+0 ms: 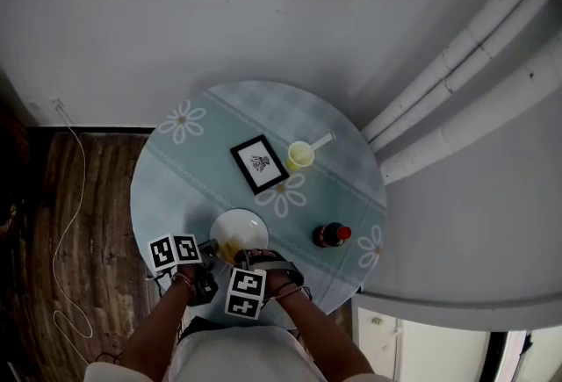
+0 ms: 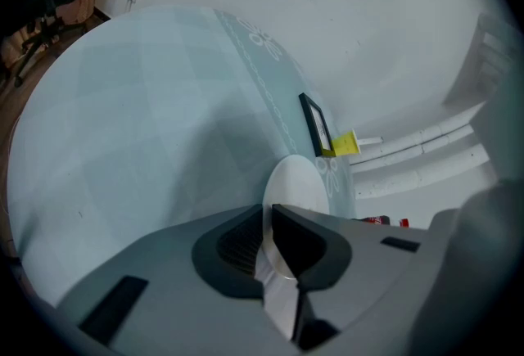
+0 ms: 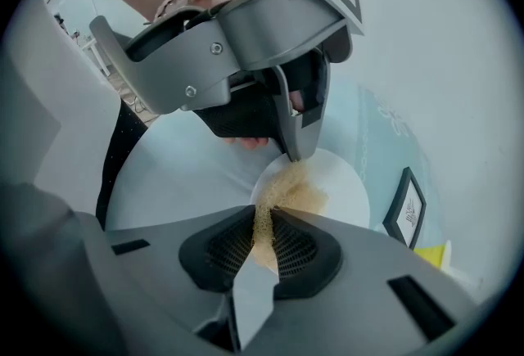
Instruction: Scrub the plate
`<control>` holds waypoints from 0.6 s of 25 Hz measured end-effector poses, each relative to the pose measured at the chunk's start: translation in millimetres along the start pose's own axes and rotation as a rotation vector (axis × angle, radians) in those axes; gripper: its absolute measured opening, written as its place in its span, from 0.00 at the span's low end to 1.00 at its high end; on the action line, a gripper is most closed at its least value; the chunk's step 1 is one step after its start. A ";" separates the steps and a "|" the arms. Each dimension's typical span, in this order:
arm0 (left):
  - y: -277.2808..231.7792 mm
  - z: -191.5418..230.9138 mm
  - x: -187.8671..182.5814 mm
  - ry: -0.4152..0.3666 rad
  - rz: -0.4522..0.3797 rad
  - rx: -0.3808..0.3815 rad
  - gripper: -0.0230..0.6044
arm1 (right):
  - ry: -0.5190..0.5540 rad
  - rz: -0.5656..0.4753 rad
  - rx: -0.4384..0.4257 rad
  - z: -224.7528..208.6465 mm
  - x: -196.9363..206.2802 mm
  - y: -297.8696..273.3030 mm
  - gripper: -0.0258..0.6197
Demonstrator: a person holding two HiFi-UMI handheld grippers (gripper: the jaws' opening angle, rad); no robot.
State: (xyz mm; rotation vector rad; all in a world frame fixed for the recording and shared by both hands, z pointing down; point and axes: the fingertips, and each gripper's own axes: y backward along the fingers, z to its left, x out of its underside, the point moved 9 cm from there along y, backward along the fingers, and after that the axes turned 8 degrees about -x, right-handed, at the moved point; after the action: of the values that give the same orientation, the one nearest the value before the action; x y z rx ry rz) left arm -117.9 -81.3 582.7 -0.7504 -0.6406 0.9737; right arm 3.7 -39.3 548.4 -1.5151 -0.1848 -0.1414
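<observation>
Now left gripper pinches round white plate; right gripper clamps coarse tan scrubber.

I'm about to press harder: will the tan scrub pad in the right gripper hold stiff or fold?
Probably folds: the tan scrub pad looks thin and fibrous, pinched narrow in the right gripper and spread flat on the plate. Likely light, with some grip from its rough texture.

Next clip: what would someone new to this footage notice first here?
The small round white plate at the near edge of the round pale-blue daisy-print table draws the eye: the left tongs pinch its rim while the right tongs press a tan scrubbing pad onto it. Farther back sit a black picture frame, a yellow cup and a red-capped dark bottle.
</observation>
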 end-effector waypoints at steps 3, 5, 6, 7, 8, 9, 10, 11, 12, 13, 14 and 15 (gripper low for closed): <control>0.6 -0.9 -1.0 -0.011 -0.004 -0.012 0.10 | 0.048 0.012 0.005 6.6 -1.4 1.3 0.14; -0.2 -2.2 -1.2 -0.022 -0.006 -0.019 0.10 | 0.065 0.015 0.007 10.3 -3.5 1.2 0.14; -0.7 -2.9 -1.4 -0.028 -0.007 -0.020 0.10 | 0.065 0.015 0.007 11.3 -4.6 1.1 0.14; -0.8 -3.1 -1.1 -0.032 -0.006 -0.021 0.10 | 0.063 0.014 0.004 12.7 -5.5 1.1 0.14; -0.6 -2.8 -0.2 -0.033 -0.005 -0.021 0.10 | 0.064 0.015 0.000 14.5 -5.8 1.2 0.14; -0.4 -2.4 0.6 -0.034 -0.004 -0.022 0.10 | 0.066 0.018 -0.002 16.3 -5.5 1.5 0.14; -0.4 -2.4 0.8 -0.036 -0.004 -0.023 0.10 | 0.067 0.022 -0.003 17.4 -4.2 2.0 0.14; -0.6 -2.8 0.3 -0.040 -0.006 -0.024 0.10 | 0.065 0.025 -0.002 17.9 -2.0 2.7 0.14; -0.7 -3.4 -0.5 -0.044 -0.008 -0.024 0.10 | 0.058 0.027 0.000 18.3 0.8 3.3 0.14; -0.7 -3.8 -0.8 -0.047 -0.010 -0.025 0.10 | 0.048 0.028 0.001 18.9 4.0 4.0 0.14; -0.6 -3.9 -0.5 -0.048 -0.010 -0.026 0.10 | 0.035 0.030 0.003 19.7 7.6 4.7 0.14; -0.4 -3.9 0.2 -0.048 -0.011 -0.027 0.10 | 0.021 0.032 0.006 20.7 11.2 5.3 0.14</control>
State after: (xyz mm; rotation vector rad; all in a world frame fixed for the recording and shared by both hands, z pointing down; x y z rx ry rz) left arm -114.6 -82.3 580.8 -0.7486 -0.7002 0.9773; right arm 15.1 -18.1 546.6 -1.5098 -0.1441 -0.1315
